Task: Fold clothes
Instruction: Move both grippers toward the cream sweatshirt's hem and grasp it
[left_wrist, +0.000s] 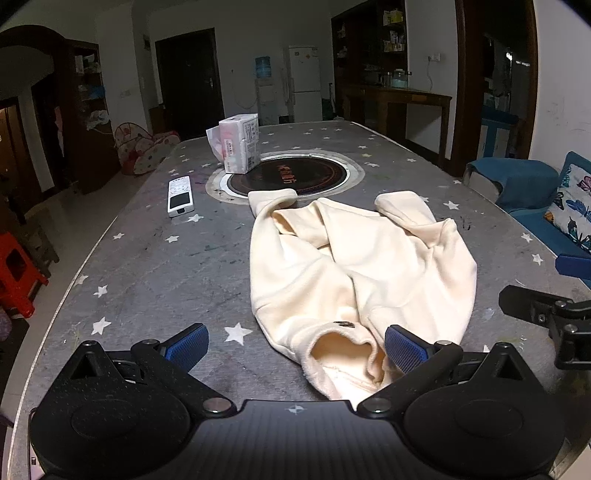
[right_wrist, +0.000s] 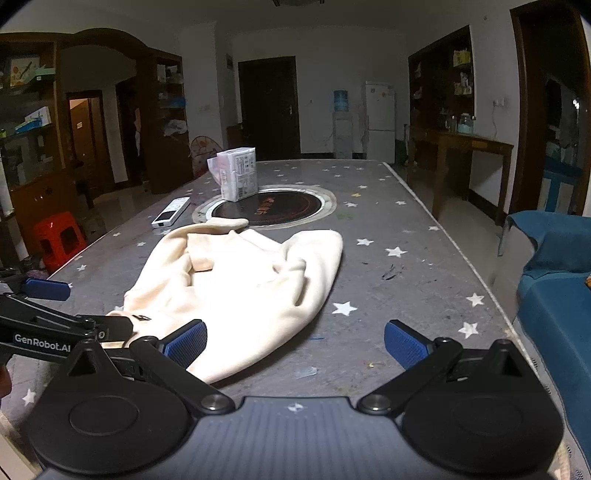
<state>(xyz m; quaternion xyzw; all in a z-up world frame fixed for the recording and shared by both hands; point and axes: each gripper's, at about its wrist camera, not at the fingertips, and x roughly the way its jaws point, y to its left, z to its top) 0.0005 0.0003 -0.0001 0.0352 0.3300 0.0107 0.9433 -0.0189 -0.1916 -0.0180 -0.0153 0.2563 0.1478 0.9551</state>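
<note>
- My left gripper hangs low over the near end of the table, its blue-padded fingers spread wide apart and gripping nothing.
- The cream garment lies crumpled on the grey star-printed table straight ahead of me, its collar opening nearest my left gripper; the right-hand pad sits just beside that collar, and I cannot tell whether it touches the cloth.
- Both sleeves are folded in over the body, their cuffs pointing toward the far end, one cuff reaching the rim of the round inset burner.
- My right gripper is also wide open and empty, just beside the garment's near right edge; its left pad overlaps the cloth in view.
- Beyond the garment stand a white box at the burner's edge and a white remote to its left.
- A blue sofa runs along the table's right side.
</note>
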